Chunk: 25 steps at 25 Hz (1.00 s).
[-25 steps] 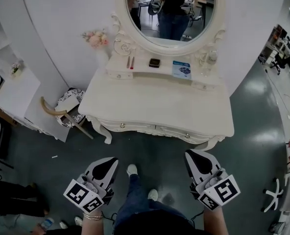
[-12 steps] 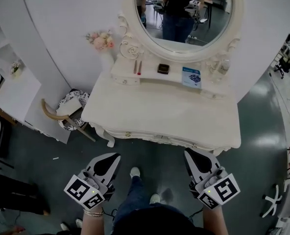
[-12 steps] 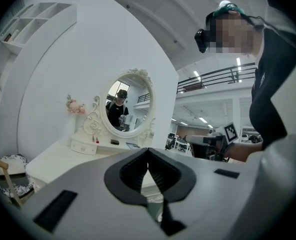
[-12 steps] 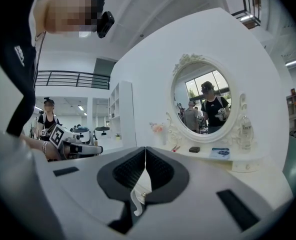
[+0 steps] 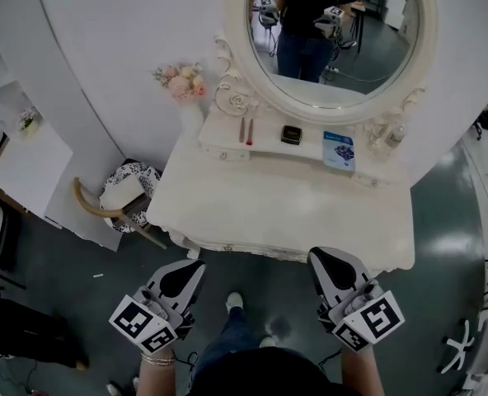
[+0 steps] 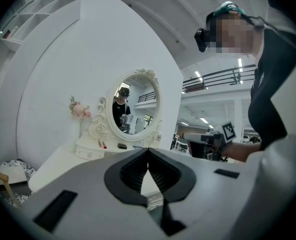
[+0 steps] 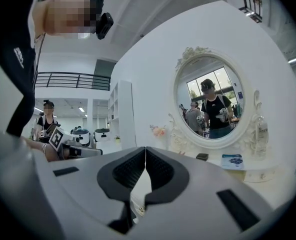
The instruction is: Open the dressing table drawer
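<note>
The white dressing table (image 5: pixel 277 213) stands against the curved wall. Its drawer front (image 5: pixel 227 247) is a thin strip under the near edge, with a small knob on it, and looks closed. My left gripper (image 5: pixel 194 266) hangs just short of that edge at the table's left part, jaws shut and empty. My right gripper (image 5: pixel 321 254) is level with it at the right part, reaching the table's front rim, also shut with nothing held. In the left gripper view the gripper (image 6: pixel 148 151) points at the table top; in the right gripper view the gripper (image 7: pixel 145 149) does the same.
An oval mirror (image 5: pixel 335 31) rises behind a raised shelf holding lipsticks (image 5: pixel 245 130), a dark box (image 5: pixel 290 134), a blue card (image 5: pixel 338 149) and a bottle (image 5: pixel 396 130). Pink flowers (image 5: pixel 180 81) stand at the back left. A patterned stool (image 5: pixel 124 196) sits left of the table.
The person has stepped towards the table, so it fills more of the view. Both grippers have moved forward up to its front edge, and both stay shut.
</note>
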### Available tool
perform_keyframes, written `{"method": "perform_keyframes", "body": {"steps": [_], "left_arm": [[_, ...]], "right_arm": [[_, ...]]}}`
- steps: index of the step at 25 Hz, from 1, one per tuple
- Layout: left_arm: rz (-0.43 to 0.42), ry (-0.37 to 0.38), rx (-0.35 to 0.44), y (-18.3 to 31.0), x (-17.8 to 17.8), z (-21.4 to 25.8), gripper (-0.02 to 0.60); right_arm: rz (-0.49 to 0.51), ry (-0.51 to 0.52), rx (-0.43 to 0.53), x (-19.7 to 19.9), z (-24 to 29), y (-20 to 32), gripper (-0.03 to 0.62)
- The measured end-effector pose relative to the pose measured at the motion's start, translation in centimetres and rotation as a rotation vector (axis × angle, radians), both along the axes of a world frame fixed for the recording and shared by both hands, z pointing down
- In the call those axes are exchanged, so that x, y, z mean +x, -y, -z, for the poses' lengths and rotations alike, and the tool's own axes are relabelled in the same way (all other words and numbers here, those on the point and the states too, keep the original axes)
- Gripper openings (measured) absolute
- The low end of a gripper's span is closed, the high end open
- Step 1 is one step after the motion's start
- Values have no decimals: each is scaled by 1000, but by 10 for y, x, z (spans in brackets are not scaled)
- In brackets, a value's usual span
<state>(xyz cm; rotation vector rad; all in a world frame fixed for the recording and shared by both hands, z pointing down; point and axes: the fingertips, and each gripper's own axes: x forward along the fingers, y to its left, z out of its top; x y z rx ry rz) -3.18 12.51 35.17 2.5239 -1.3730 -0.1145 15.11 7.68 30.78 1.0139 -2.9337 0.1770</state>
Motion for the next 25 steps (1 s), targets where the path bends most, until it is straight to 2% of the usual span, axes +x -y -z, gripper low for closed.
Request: {"method": "perform_keyframes", "body": {"steps": [14, 25], "left_arm": [[-43, -11, -4, 61, -56, 0, 15], [-54, -17, -15, 84, -86, -10, 15]], "right_arm": [[-22, -12, -22, -60, -1, 52, 18], [-18, -35, -48, -97, -11, 71, 18]]}}
